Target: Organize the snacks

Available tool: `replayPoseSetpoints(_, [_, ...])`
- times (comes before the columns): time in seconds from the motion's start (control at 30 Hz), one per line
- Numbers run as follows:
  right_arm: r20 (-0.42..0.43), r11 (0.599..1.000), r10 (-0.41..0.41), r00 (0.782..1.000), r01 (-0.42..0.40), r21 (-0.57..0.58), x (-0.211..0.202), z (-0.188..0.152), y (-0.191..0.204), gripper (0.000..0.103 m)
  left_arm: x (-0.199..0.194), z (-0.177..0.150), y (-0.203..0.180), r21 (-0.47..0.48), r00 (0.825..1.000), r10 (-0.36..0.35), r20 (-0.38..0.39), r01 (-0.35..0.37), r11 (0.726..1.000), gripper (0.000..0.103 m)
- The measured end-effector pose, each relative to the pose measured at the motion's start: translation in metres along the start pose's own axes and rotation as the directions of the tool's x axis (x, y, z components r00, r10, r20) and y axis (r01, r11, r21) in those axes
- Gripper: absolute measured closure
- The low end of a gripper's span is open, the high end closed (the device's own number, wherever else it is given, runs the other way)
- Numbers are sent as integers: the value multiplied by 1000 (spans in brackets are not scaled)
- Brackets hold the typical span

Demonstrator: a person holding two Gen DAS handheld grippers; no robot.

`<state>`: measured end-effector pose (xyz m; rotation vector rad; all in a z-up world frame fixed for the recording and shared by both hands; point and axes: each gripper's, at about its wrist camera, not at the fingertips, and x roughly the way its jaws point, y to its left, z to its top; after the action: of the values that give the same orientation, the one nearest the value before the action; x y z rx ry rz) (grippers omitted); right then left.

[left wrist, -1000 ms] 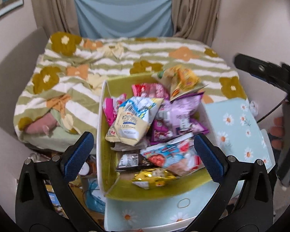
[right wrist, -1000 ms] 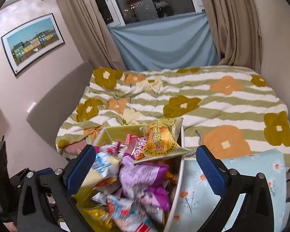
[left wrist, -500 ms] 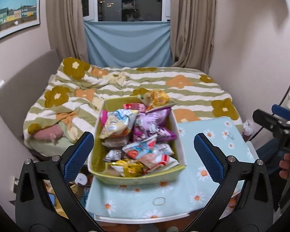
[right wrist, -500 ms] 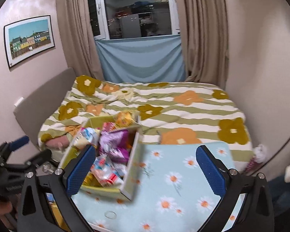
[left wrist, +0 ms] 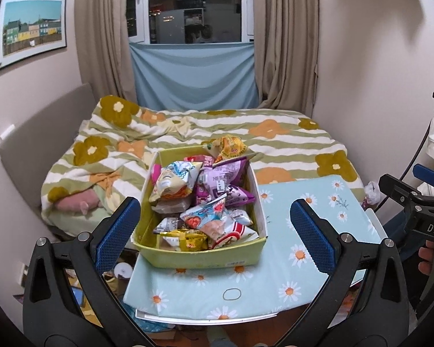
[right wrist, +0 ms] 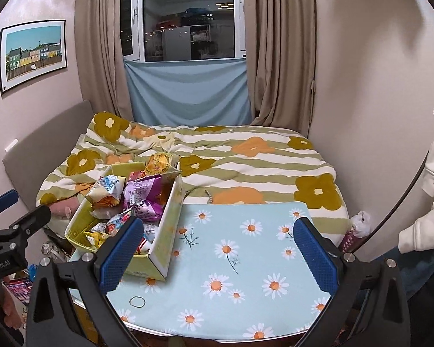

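A yellow-green cardboard box (left wrist: 188, 257) (right wrist: 170, 225) sits on the left part of a small table with a daisy-print cloth (left wrist: 309, 248) (right wrist: 246, 260). It is heaped with snack packets: a purple bag (left wrist: 220, 179) (right wrist: 143, 193), a white-and-blue bag (left wrist: 173, 179), a yellow packet (left wrist: 188, 238) at the front and an orange-yellow bag (left wrist: 230, 147) (right wrist: 157, 163) at the back. My left gripper (left wrist: 215, 230) is open, held back from the box with nothing between its fingers. My right gripper (right wrist: 218, 250) is open above the bare cloth to the right of the box.
A bed with a striped flower blanket (left wrist: 217, 127) (right wrist: 246, 156) lies beyond the table. A small elastic ring (left wrist: 231, 293) (right wrist: 137, 301) rests near the table's front edge. Clutter covers the floor at the left (left wrist: 121, 270). A person's sleeve (right wrist: 428, 202) shows at the right.
Both grippers have drawn back and up from the box, which now looks smaller and farther away. Both have stayed open and empty.
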<state>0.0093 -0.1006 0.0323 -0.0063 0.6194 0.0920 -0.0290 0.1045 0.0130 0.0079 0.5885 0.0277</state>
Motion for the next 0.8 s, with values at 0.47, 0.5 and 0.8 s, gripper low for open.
replayPoseSetpoints(0.47, [1,1000,-3,1000,3,13,-1,-1,-3,0,-1,2,-3,7,1000,10,12,-11,1000,0])
replayPoseSetpoints(0.5, [0,1000,-3,1000,3,13,-1,-1,-3,0,-1,2,-3,7,1000,12,12,-12,1000,0])
replayPoseSetpoints(0.8, [-2,1000,-6,1000,6,17,-1,0,-1,0,-1,2,-3,6,1000,13,10,-13,1000,0])
